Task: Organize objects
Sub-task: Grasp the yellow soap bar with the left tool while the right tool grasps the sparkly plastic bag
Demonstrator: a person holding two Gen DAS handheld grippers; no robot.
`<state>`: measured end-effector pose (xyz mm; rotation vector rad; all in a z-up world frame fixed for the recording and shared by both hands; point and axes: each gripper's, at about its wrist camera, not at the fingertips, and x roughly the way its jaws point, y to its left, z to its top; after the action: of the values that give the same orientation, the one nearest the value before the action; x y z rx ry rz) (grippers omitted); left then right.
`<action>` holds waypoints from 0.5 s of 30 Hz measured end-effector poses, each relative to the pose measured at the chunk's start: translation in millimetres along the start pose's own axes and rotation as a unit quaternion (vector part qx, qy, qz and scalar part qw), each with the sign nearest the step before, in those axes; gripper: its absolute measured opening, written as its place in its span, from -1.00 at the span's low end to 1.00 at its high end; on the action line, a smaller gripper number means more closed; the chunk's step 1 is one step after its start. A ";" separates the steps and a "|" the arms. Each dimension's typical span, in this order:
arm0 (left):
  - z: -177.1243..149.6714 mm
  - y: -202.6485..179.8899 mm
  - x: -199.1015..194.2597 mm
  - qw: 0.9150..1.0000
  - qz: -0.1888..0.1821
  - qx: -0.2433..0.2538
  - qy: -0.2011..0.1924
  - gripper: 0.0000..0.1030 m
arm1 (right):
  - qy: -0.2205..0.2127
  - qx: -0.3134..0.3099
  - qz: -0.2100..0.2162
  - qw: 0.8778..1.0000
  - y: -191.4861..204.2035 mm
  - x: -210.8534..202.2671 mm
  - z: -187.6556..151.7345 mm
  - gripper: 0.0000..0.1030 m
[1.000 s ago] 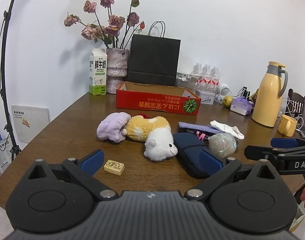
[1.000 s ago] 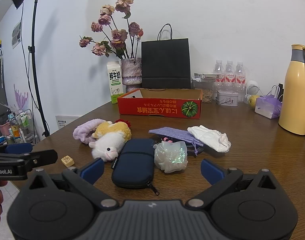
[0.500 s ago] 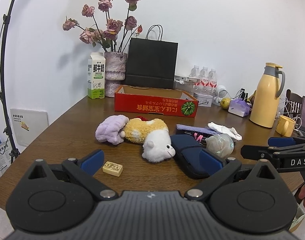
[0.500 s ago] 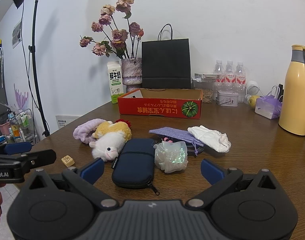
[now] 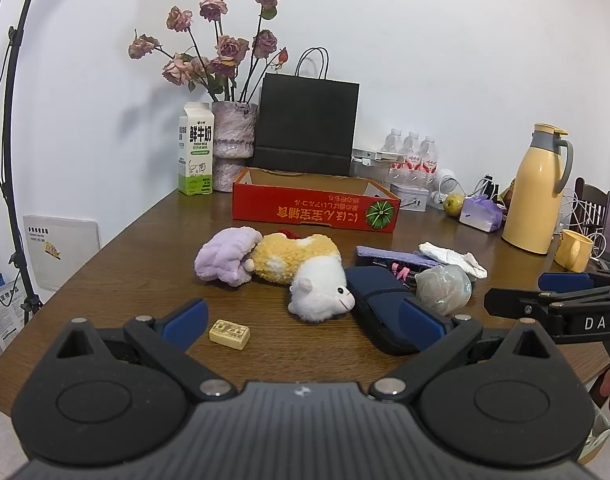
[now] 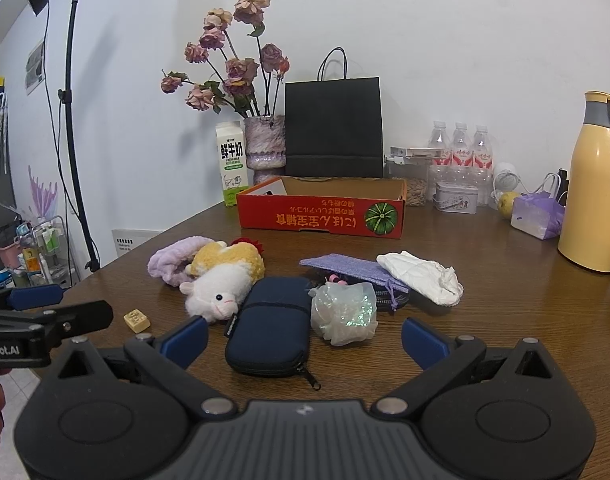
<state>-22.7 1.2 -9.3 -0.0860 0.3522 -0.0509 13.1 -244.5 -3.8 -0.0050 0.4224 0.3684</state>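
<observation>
Holding both grippers off the table edge, nothing grasped. Left gripper (image 5: 303, 318) has fingers wide apart, right gripper (image 6: 305, 338) the same.

Loose items lie mid-table in a tight cluster in front of the red cardboard tray (image 6: 321, 216), which looks empty from here.

Risks I see:
- Plush toy (image 6: 225, 280) touches the purple cloth (image 6: 173, 258) and lies just beside the navy zip case (image 6: 271, 320). Closing on one likely drags a neighbour.
- Crinkly plastic ball (image 6: 343, 312) sits against the case and over the purple pouch (image 6: 353, 270); soft, so it may squash or slip out of the fingers.
- Small tan block (image 5: 230, 334) is low and flat, so my fingertips could scrape the table (image 5: 145, 248) or flick it off the near edge.
- White cloth (image 6: 423, 276) is limp; a partial pinch may trail and snag.
- Both grippers are near each other, so a collision is possible if I reach for the centre together.
</observation>
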 end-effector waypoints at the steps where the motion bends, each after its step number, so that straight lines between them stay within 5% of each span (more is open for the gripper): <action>1: -0.3 0.7 0.2 1.000 0.000 -0.001 0.001 1.00 | 0.000 0.000 0.000 1.000 0.4 0.2 0.1 1.00; 15: -9.2 18.1 18.2 1.000 0.013 -0.014 0.025 1.00 | 0.028 -0.003 0.006 1.000 3.8 25.5 -8.5 1.00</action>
<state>-8.2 17.3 -25.8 -0.1084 0.4033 -0.0217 29.9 -232.8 -21.5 -0.0180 0.4759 0.3826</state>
